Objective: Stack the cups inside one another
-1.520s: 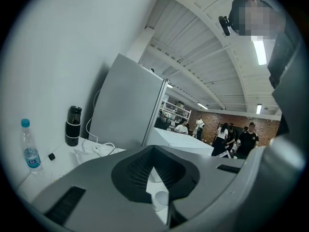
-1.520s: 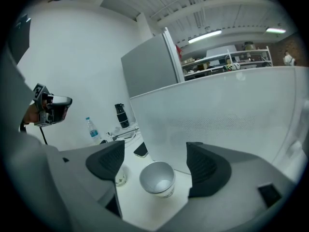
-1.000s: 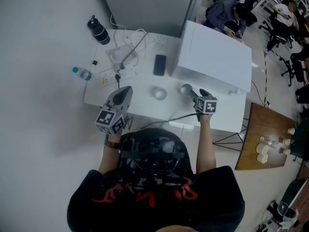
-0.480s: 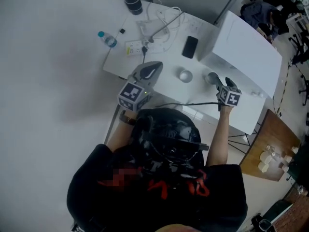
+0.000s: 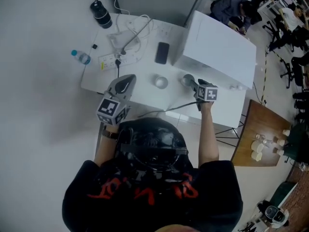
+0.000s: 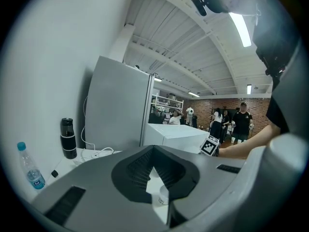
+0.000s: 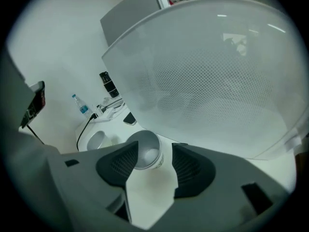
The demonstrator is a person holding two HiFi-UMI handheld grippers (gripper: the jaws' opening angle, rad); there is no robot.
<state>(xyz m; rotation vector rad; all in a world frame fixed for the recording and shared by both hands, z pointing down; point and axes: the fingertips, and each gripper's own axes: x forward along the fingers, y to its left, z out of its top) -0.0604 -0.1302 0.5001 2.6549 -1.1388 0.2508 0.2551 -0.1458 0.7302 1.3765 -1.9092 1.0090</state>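
Closing on a small silvery cup (image 7: 144, 148) that stands between its jaws, the right gripper (image 7: 155, 159) does not yet pinch it. The left gripper (image 6: 153, 150), tips pressed together and empty, hovers over the white table (image 5: 143, 92) near a second silvery cup (image 5: 161, 82). No stacking is done; grasping, carrying and nesting remain.

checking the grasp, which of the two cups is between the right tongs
The cup beside the white box, sitting between the closing right tongs; the other cup stands apart, mid-table.
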